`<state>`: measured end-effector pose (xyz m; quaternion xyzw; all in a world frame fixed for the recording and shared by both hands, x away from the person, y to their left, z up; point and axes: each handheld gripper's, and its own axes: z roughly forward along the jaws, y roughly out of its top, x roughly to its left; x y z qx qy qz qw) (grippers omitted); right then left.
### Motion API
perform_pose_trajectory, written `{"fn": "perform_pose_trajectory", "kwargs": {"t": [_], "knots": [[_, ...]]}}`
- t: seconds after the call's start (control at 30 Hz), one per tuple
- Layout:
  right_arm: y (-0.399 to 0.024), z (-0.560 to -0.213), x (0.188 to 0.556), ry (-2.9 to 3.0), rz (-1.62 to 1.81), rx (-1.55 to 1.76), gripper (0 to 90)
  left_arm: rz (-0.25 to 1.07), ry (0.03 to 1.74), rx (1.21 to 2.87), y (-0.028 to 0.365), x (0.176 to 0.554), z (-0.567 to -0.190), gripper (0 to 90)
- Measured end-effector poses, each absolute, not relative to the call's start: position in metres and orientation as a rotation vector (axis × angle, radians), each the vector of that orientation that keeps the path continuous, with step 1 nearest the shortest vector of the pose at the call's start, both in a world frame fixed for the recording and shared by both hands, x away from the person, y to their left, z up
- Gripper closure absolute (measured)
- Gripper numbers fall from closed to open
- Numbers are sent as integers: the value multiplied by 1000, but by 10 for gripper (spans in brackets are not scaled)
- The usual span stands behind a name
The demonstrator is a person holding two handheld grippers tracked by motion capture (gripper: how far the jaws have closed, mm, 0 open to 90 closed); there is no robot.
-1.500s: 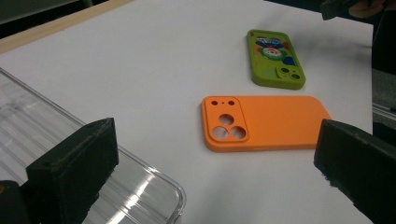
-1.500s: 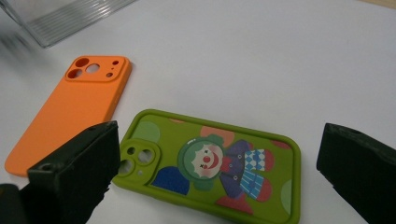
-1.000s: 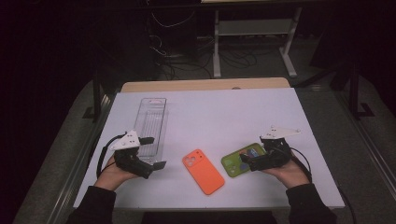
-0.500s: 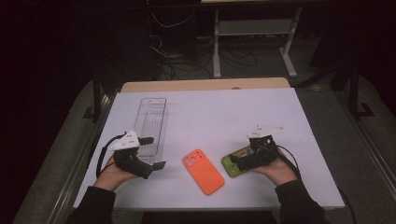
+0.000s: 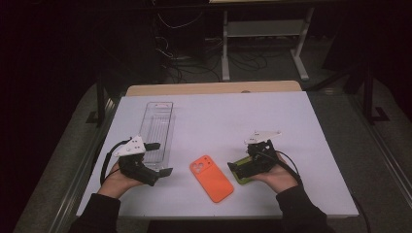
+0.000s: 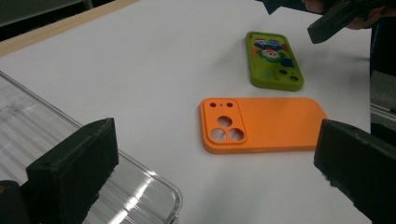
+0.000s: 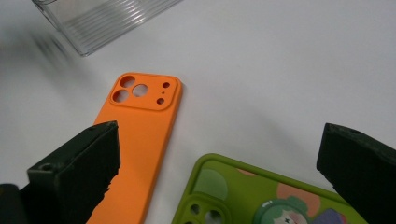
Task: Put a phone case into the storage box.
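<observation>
An orange phone case point(image 5: 211, 178) lies back up near the table's front middle, its camera holes at the far end. Right of it lies a green phone case point(image 5: 241, 178) with a cartoon print point(image 6: 273, 60), partly under my right gripper point(image 5: 240, 167). That gripper hovers open just over the green case point(image 7: 243, 196), jaws pointing left toward the orange case point(image 7: 135, 135). My left gripper point(image 5: 160, 158) is open at the front left, beside the clear tray point(image 5: 156, 128), and looks across at the orange case point(image 6: 266, 123). Nothing is between either pair of jaws.
The long clear plastic tray point(image 6: 28, 121) stands empty at the left of the white table top point(image 5: 233, 116). A wooden strip point(image 5: 209, 88) runs along the far edge. Beyond it are a dark floor with cables and a metal stand.
My right gripper has moved left over the green case, which it now partly covers. The left gripper and both cases have stayed where they were.
</observation>
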<state>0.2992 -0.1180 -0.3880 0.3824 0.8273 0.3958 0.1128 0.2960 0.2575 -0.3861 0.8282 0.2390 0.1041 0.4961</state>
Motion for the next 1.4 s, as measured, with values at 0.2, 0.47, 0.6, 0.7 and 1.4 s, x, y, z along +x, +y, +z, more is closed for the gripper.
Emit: {"fn": "perform_pose_trajectory", "kwargs": {"t": [0.2, 0.47, 0.6, 0.7, 1.4], "knots": [[-108, -390, 300, 2452, 1155, 1109, 0, 252, 582, 2002, 258, 296, -386, 0], [-95, -393, 299, 2487, 1139, 1115, 0, 253, 580, 2004, 258, 296, -386, 0], [-88, -395, 299, 2502, 1123, 1112, 0, 254, 577, 2004, 257, 296, -386, 0], [-84, -396, 299, 2510, 1122, 1110, 0, 255, 573, 2009, 257, 295, -386, 0], [-54, -401, 295, 2564, 1067, 1104, 0, 252, 571, 2011, 257, 295, -385, 0]]}}
